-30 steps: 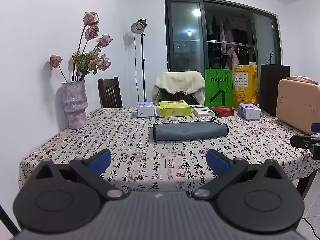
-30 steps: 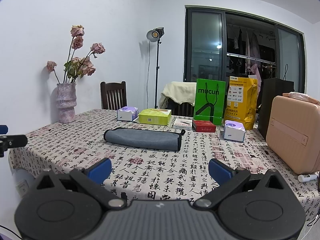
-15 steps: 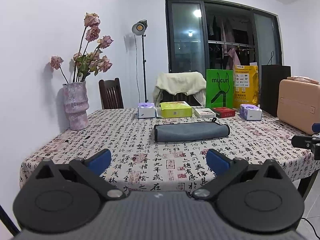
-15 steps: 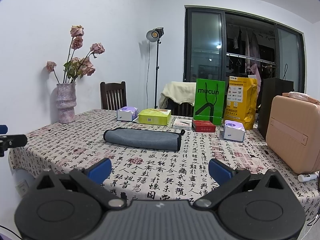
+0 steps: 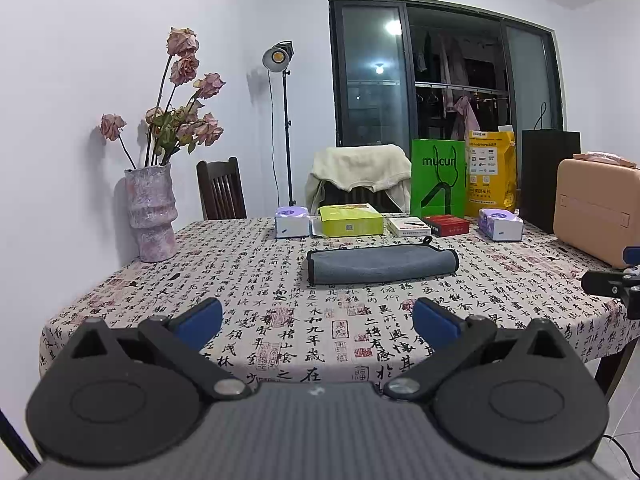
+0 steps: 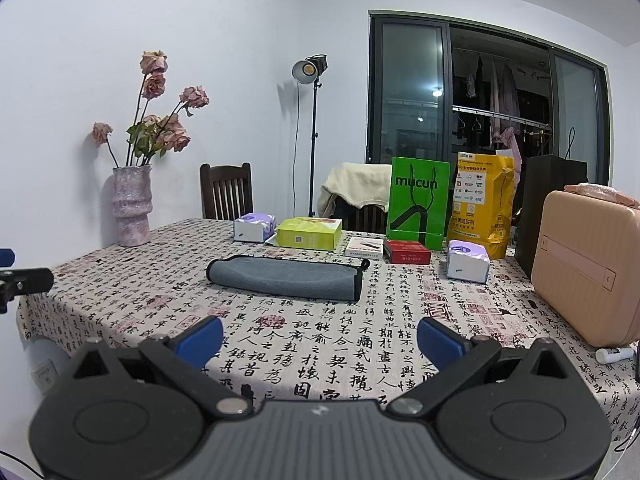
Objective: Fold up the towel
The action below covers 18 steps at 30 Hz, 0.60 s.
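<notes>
A grey towel (image 5: pixel 382 264) lies folded into a long narrow strip in the middle of the table; it also shows in the right wrist view (image 6: pixel 286 277). My left gripper (image 5: pixel 318 322) is open and empty, held back over the table's near edge, well short of the towel. My right gripper (image 6: pixel 320 338) is open and empty too, over the near edge and apart from the towel. Each gripper shows at the side edge of the other's view.
The table (image 5: pixel 248 280) has a calligraphy-print cloth. A vase of dried roses (image 5: pixel 150 212) stands at the left. Boxes (image 5: pixel 350 220), tissue packs (image 5: pixel 500 224), a green bag (image 5: pixel 438 178) and a yellow bag line the far side. A pink case (image 6: pixel 588 256) stands at the right.
The left gripper has drifted slightly, so the scene sits a little lower and further right in its view. The right gripper and the towel have not moved.
</notes>
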Motion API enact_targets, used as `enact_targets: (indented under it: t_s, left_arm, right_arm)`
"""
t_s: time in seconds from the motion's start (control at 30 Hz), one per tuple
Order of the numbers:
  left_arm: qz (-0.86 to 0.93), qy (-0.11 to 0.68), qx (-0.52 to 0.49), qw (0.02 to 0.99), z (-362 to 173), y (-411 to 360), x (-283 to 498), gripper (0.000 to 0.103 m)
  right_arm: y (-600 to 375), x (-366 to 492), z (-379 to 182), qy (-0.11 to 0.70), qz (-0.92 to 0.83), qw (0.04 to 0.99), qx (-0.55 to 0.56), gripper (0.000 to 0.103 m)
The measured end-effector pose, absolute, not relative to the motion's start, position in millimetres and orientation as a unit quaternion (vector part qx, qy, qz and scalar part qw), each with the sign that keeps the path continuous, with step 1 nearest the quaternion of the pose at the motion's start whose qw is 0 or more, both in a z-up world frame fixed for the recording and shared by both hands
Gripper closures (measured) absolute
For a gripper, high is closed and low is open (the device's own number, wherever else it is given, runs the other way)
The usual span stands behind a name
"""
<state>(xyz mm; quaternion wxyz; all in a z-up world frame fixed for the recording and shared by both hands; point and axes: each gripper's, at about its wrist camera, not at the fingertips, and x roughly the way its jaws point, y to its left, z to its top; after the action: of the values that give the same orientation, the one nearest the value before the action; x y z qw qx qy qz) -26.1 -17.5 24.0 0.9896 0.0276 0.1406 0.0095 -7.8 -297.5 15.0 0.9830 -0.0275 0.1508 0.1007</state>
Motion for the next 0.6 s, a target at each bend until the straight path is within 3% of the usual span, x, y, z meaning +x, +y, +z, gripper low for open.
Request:
enact_targets:
  t_s: [0.6]
  left_arm:
    - [0.008,0.141,0.028,0.990,24.0,-18.5,-26.1,0.000]
  right_arm:
    - [-295.8,-6.4,14.9,0.151,0.102,0.983,-0.026,0.000]
